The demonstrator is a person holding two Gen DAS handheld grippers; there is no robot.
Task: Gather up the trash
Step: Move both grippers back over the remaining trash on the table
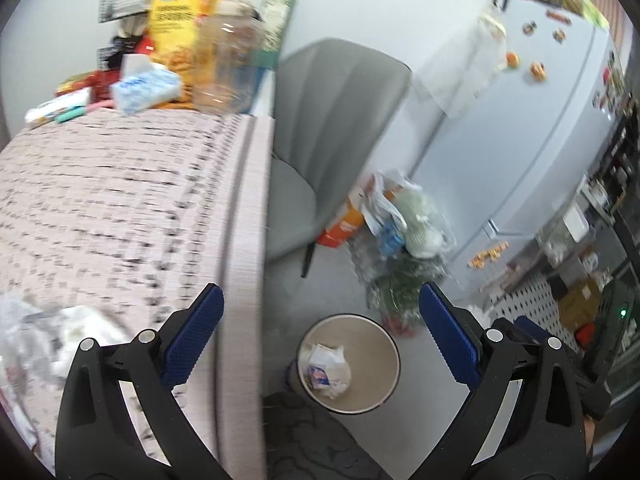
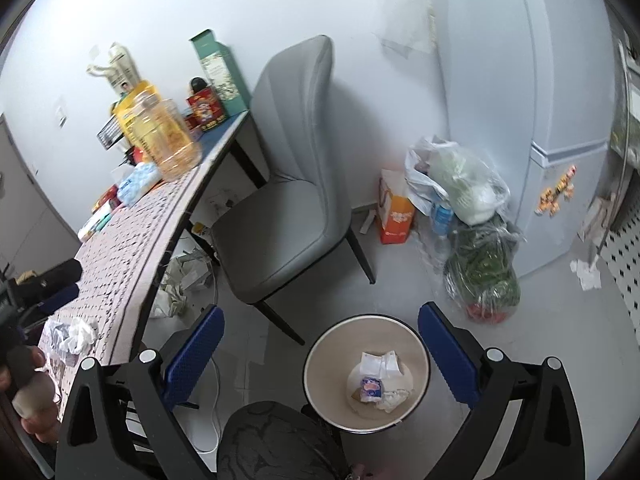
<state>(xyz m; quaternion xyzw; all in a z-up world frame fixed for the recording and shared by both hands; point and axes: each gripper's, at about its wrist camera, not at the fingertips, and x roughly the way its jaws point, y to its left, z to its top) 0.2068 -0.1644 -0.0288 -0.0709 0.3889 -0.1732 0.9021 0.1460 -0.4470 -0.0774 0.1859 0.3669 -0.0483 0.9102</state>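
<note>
Both tongs, left [image 1: 320,328] and right [image 2: 320,344], gape wide and empty above the bin [image 2: 366,372], low centre of frame, with crumpled trash [image 2: 378,380] inside. More wrappers, perhaps tissue [image 2: 80,334], lie on the desk [image 2: 132,248] at lower left.

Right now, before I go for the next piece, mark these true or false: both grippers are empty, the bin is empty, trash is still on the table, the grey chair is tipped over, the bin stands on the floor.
1. Both grippers are empty. True: the left gripper and the right gripper stand open with nothing between their fingers.
2. The bin is empty. False: the bin holds crumpled paper and a small wrapper.
3. Trash is still on the table. True: crumpled tissue lies near the edge of the table.
4. The grey chair is tipped over. False: the grey chair stands upright.
5. The bin stands on the floor. True.
</note>
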